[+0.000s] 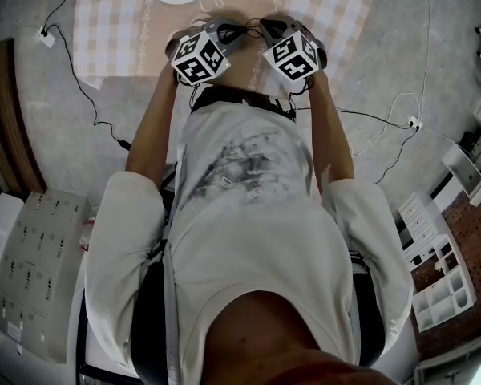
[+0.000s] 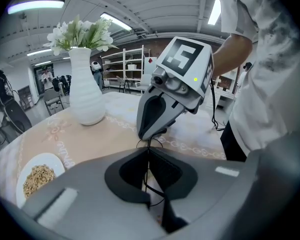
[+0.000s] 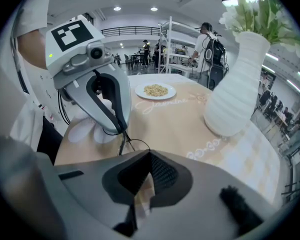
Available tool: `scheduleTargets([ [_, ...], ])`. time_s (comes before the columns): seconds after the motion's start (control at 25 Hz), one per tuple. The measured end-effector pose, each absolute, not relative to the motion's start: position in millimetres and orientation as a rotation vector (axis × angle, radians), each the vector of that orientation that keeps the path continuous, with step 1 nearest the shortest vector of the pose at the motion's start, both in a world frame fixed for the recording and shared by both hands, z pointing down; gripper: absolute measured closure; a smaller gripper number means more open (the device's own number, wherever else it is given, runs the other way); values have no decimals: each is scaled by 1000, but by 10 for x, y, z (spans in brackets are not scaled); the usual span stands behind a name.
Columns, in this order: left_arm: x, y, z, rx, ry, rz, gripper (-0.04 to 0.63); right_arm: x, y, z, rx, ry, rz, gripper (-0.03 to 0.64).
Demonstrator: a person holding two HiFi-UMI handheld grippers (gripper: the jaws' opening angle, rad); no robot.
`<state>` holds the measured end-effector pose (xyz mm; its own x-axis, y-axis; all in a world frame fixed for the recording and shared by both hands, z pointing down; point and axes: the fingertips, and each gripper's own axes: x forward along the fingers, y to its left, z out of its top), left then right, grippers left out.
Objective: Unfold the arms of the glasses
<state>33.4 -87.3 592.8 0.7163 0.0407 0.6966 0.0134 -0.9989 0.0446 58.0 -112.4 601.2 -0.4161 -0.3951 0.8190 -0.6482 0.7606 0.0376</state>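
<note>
The left tool (image 2: 149,154) and the right tool (image 3: 149,155), each pressed together on a strand of the thin black wire-framed glasses (image 2: 148,144), meet tip to tip, the frame strung between them above the beige patterned desk (image 2: 90,139).

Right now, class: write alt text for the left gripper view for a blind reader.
The left gripper and the right gripper meet tip to tip, both shut on thin black-wire glasses. Behind them, a table holds a white vase of flowers and a plate of grains.
</note>
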Motion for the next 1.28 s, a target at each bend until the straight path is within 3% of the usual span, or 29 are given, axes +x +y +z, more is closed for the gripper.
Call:
scheduleTargets([
  [1.28,198,-720,5754,2910,-13,1072,580,544,-1072,6026,771,-1999,274,601],
])
